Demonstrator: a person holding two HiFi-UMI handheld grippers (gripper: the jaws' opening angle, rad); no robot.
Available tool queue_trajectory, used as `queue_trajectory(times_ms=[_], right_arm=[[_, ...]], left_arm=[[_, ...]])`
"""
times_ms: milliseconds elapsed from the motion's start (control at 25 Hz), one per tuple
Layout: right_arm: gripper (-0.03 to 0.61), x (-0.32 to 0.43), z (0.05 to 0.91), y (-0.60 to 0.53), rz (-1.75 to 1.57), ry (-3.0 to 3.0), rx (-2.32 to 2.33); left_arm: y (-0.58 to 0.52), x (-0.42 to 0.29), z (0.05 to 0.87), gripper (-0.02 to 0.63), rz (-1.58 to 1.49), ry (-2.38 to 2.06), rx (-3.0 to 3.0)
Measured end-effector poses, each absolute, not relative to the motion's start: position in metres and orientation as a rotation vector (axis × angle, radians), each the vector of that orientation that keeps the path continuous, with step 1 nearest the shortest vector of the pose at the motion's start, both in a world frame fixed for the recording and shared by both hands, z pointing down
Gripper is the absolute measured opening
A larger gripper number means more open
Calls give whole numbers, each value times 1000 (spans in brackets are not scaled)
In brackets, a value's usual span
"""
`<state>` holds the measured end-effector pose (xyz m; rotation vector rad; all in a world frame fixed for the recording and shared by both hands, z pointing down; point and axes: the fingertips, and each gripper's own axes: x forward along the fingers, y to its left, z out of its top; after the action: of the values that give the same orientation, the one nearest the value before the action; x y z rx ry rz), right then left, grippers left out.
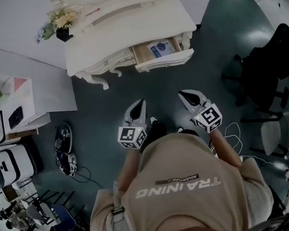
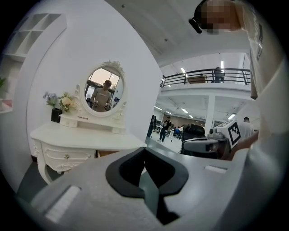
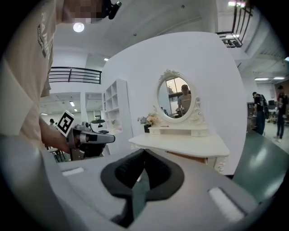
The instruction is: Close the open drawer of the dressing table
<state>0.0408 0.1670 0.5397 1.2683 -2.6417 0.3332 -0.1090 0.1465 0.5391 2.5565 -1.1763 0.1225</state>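
Dressing table (image 1: 138,31) seen from above — its drawer (image 1: 162,54) stands pulled out at the table's front, near one end. Left gripper (image 1: 140,104) and right gripper (image 1: 185,94) hover side by side before the table, well clear of it (both with jaws pressed together, gripping nothing).

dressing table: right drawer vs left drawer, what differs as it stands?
The right drawer is pulled out of the dressing table; the left drawer sits flush in its front. The right drawer shows a wooden inside holding a blue-and-white packet; the left drawer shows only its front and a small knob. Both have cream-white fronts.
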Motion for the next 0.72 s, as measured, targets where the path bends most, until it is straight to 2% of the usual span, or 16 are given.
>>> queue_trajectory(times_ms=[360,720], right_arm=[[3,-11,547,86,442,-2558,1403],[3,-6,568,39,487,-2501,1410]], left_arm=[[52,-142,543,7,135,-976,2660],[3,-144,567,8,174,-932,2633]])
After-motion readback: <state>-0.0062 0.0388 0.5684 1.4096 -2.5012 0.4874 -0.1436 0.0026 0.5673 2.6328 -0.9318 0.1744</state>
